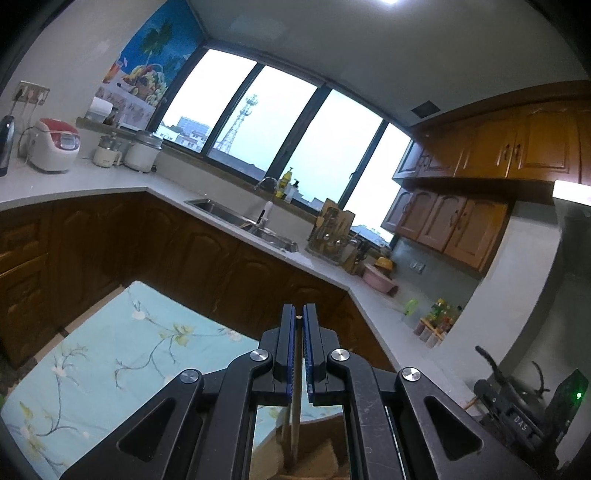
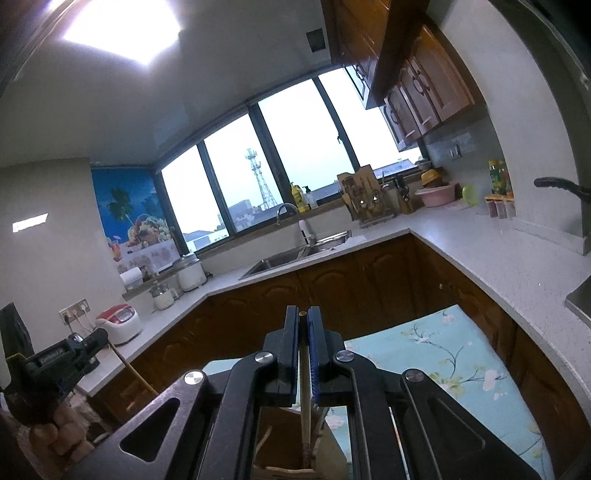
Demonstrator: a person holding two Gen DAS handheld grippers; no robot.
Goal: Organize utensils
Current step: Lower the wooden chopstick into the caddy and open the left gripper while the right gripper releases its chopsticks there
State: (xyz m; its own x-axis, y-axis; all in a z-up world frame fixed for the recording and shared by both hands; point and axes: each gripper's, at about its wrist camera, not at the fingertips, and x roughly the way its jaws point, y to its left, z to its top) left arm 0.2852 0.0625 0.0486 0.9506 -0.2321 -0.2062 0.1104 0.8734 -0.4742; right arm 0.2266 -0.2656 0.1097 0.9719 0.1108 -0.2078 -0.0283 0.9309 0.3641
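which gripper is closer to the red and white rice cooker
Left. The left hand-held gripper is on the side where the rice cooker stands; the right hand-held gripper is beyond it, toward the opposite counter.

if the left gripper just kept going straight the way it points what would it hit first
Probably the dark wooden base cabinets under the counter, right of the sink. The left gripper, shut on a thin wooden stick, points past the floral cloth's far edge. Open air before that, though depth is uncertain.

Blown-out window (image 1: 295, 140) daylight and glaring ceiling light (image 2: 122, 29) leave cabinets dim; fisheye edges bend.
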